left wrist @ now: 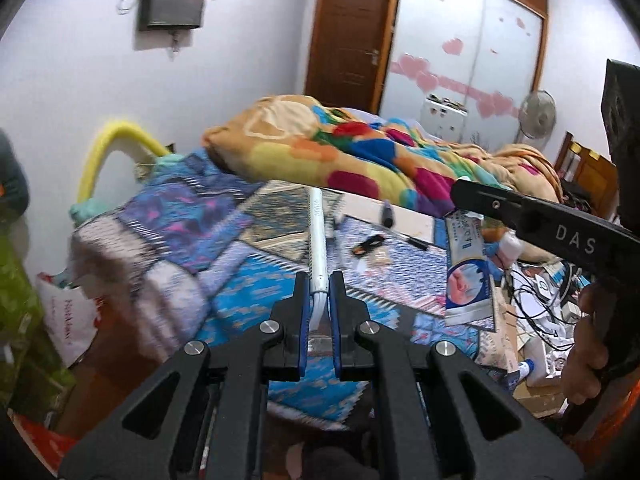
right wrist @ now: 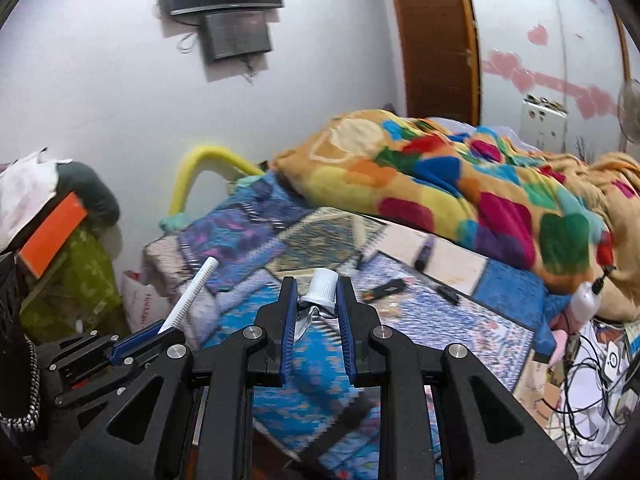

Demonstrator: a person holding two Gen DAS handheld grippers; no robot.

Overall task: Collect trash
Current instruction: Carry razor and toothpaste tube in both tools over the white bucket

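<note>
My left gripper point(left wrist: 319, 280) is shut on a long white pen-like stick point(left wrist: 317, 240) that points forward over the bed. It also shows in the right wrist view point(right wrist: 192, 296), with the left gripper point(right wrist: 136, 344) at lower left. My right gripper point(right wrist: 318, 284) is shut on a squeezed tube with a white ribbed cap point(right wrist: 322, 286). In the left wrist view the right gripper point(left wrist: 472, 192) holds that blue and white tube point(left wrist: 468, 268) hanging down. A black marker point(right wrist: 425, 254) and small black scraps point(right wrist: 384, 289) lie on the patchwork bedspread point(right wrist: 280, 248).
A colourful blanket point(right wrist: 460, 184) is heaped at the back of the bed. Cables and clutter point(right wrist: 600, 380) lie at the right. A white shopping bag point(left wrist: 68, 320) and a green cloth point(right wrist: 80, 280) stand at the left by the wall. A yellow foam tube point(left wrist: 108, 140) arches behind.
</note>
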